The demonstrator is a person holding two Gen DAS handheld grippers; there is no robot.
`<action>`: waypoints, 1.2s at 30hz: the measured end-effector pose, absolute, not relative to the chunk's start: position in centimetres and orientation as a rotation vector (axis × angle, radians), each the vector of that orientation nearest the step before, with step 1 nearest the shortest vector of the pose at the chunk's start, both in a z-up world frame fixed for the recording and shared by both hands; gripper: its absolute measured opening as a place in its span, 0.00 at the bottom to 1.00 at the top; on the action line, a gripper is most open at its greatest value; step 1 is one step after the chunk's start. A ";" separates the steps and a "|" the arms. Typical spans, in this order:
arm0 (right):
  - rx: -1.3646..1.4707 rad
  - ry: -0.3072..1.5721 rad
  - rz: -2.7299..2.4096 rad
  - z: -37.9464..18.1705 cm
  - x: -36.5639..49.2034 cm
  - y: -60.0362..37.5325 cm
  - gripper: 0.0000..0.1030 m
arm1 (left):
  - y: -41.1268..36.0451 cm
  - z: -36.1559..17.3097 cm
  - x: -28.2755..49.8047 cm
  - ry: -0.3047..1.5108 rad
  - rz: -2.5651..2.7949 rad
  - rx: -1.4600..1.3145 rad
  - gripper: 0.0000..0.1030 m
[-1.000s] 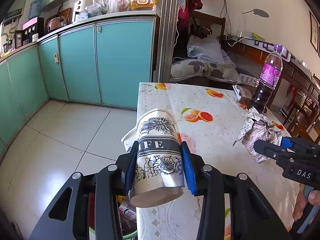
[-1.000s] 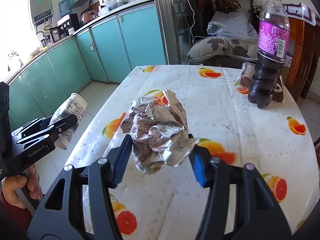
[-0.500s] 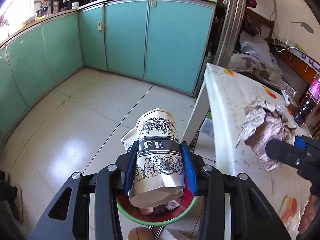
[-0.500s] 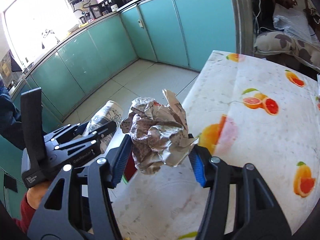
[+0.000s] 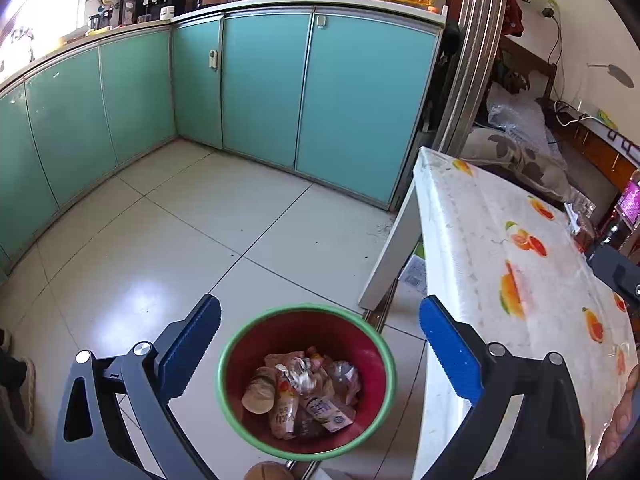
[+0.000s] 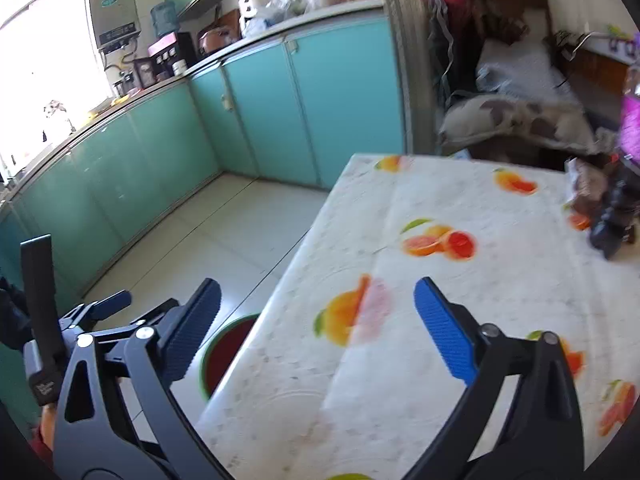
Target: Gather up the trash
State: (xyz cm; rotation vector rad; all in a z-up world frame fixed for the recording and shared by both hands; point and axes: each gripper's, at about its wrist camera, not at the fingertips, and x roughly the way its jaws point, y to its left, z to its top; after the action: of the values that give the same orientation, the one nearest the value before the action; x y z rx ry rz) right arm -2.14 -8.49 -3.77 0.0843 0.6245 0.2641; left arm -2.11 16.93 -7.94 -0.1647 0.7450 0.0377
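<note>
Both hand-held grippers, left (image 5: 320, 344) and right (image 6: 316, 324), are opening, now spread and empty: cup and crumpled wrapper gone, apparently dropped into the bin (image 5: 376, 344) beside the table (image 6: 440, 300).

L cam down over bin (image 5: 306, 384), R cam over table (image 6: 440, 280), both see cabinets (image 5: 260, 88)

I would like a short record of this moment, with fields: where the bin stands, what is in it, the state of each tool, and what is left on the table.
bin: red bin with green rim, on the floor beside the table
bin contents: wrappers and a paper cup
left tool: above the bin, jaws opening, nothing between them
right tool: over the table edge, jaws opening, nothing between them
left on table: dark drink bottle, brown packet
</note>
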 end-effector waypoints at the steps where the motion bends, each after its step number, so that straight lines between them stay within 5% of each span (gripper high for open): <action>1: 0.051 0.579 0.214 -3.3 -3.1 -9.0 0.96 | 16.2 -7.5 -2.3 0.730 0.033 -0.155 0.93; 12: -0.077 0.187 -0.037 -0.7 -9.9 -13.2 0.96 | 8.0 -1.4 -4.0 0.497 -0.091 -0.095 0.93; 22: 0.053 0.279 -0.061 -1.0 -9.9 -16.2 0.96 | 6.0 -0.2 -6.0 0.321 -0.073 -0.105 0.93; 36: 0.042 0.301 -0.057 -2.2 -9.5 -15.2 0.96 | 6.4 -1.1 -5.0 0.399 -0.062 -0.096 0.93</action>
State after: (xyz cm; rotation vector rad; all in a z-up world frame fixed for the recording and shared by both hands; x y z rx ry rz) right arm -9.47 -15.19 -2.19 0.0416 0.3011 -0.0567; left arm -4.99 6.43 -1.15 -0.0955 0.3990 -0.0619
